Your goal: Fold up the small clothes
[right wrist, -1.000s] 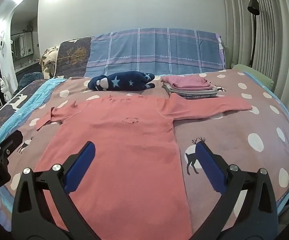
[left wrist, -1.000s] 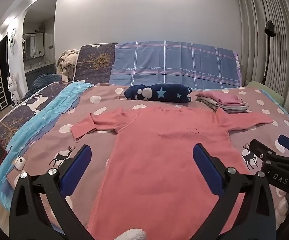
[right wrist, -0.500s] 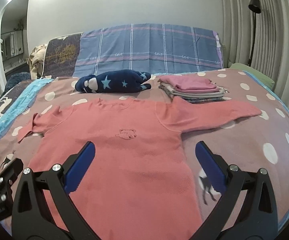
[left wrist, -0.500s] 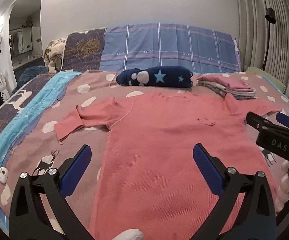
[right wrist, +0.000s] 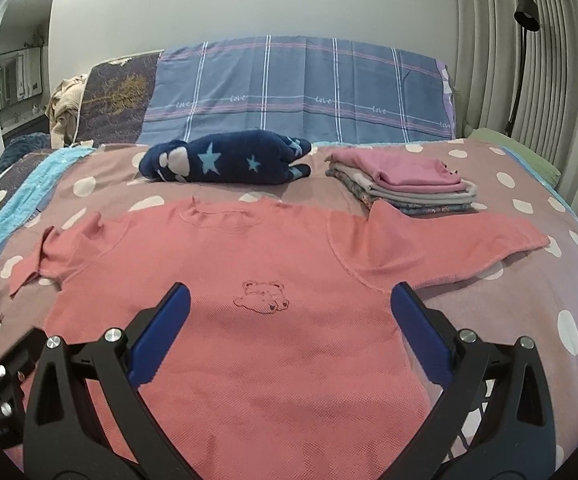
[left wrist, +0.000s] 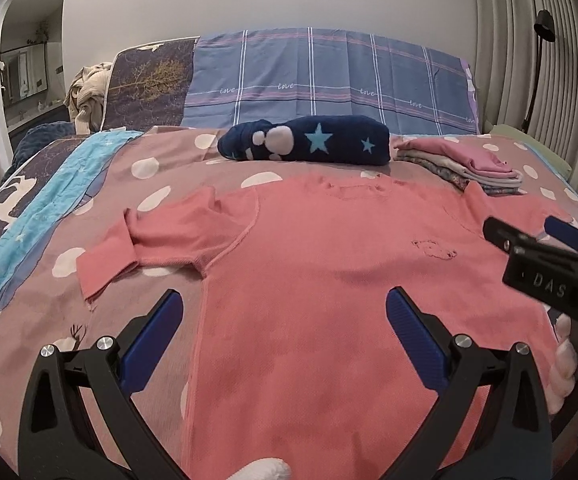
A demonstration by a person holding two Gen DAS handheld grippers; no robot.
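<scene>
A salmon-pink long-sleeved top lies flat and face up on the bed, with a small bear outline on its chest. Its left sleeve is crumpled and folded back; its right sleeve stretches out toward the folded stack. My left gripper hovers open over the top's left side, nothing between its blue pads. My right gripper hovers open over the chest and right armpit, also holding nothing; it shows at the right edge of the left wrist view.
A stack of folded clothes sits behind the right sleeve. A navy star-patterned bundle lies behind the collar. Plaid pillows line the headboard. The polka-dot bedspread drops off at the right edge.
Both grippers have moved forward and lower over the top, which now looks larger and nearer. The right gripper has come closer to the left one. The garment has not moved.
</scene>
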